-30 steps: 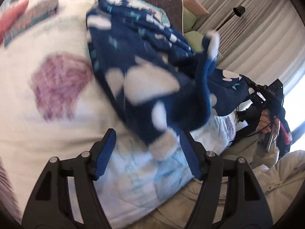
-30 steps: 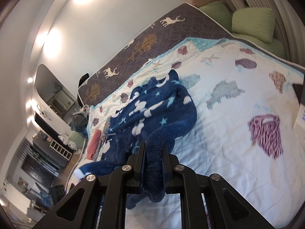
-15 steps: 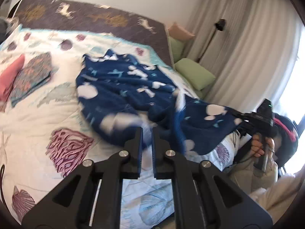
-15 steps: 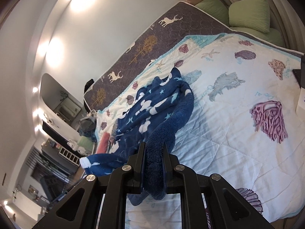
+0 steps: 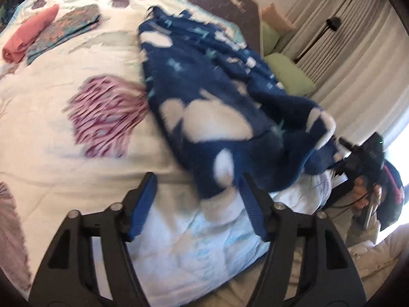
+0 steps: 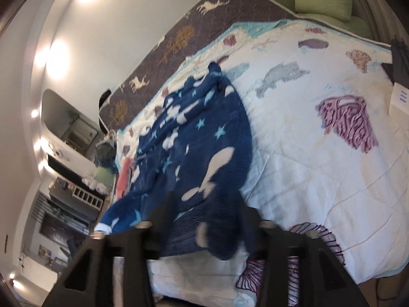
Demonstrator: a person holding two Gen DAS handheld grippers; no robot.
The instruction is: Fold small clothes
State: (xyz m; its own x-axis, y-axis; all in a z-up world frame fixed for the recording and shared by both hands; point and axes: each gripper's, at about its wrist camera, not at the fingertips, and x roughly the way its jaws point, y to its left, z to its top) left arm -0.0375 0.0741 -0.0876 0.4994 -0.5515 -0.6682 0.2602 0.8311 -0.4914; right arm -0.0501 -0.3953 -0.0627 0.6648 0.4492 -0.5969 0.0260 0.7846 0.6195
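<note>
A navy fleece garment (image 5: 217, 107) with white blotches and pale stars lies spread on the white sea-print quilt (image 5: 51, 133). My left gripper (image 5: 198, 197) is open, its blue pads either side of the garment's near white-tipped corner, holding nothing. In the right wrist view the same garment (image 6: 199, 140) runs from the bed's middle down to my right gripper (image 6: 205, 204), whose jaws stand wide apart with a fold of fleece lying loose between them. The right gripper also shows in the left wrist view (image 5: 363, 158), at the bed's right edge.
A folded pink cloth (image 5: 28, 35) and a folded patterned cloth (image 5: 64, 29) lie at the quilt's far left. Green pillows (image 5: 291, 76) sit by the curtains. A dark headboard cover with deer (image 6: 184, 30) runs along the bed's far side. A white box (image 6: 400, 97) sits at the right edge.
Both grippers were shut half a second ago and are now open. The right one has let go of the fleece fold, which has dropped onto the bed. The left has lowered toward the garment's corner.
</note>
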